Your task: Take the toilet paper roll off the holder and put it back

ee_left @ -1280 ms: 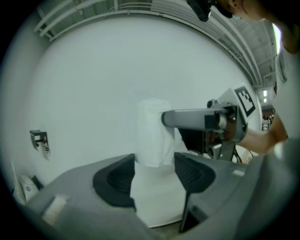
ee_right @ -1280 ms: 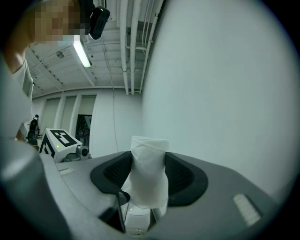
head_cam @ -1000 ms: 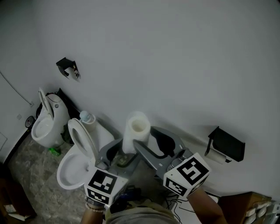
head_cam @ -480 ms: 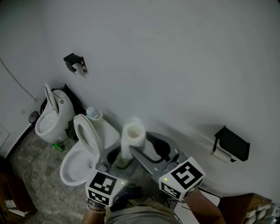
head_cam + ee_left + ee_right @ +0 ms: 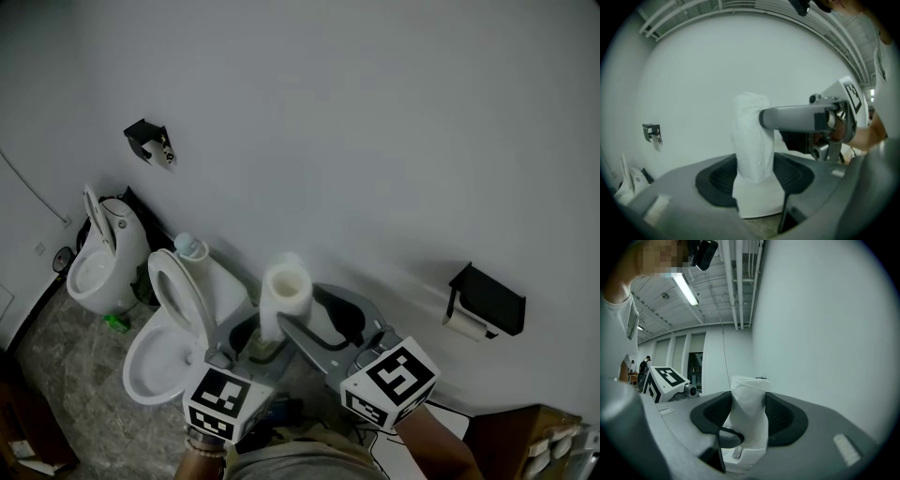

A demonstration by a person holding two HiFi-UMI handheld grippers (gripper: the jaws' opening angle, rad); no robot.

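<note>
My left tool (image 5: 757,182) has just been drawing its jaws in a little, and the toilet paper roll (image 5: 285,298) stands between them, its sides against both dark pads. I read that as a settled grip rather than a loose cradle. My right tool (image 5: 747,420) comes in across the left one and is clamped on the same roll, whose wrapped paper is pinched in slightly where the pads press. So both tools hold the one roll, upright, in the air in front of me.

The roll is off its mount. The black holder (image 5: 487,300) sits on the wall off to my right, well apart from the roll, with something white hanging under it. As I judge it, the taking-off half is done and the putting-back half has yet to start.

Against a second ago, the roll sits lower in the head view and looks smaller. Since half a second ago it has barely shifted. The toilet (image 5: 161,349) lies below and to my left.
</note>
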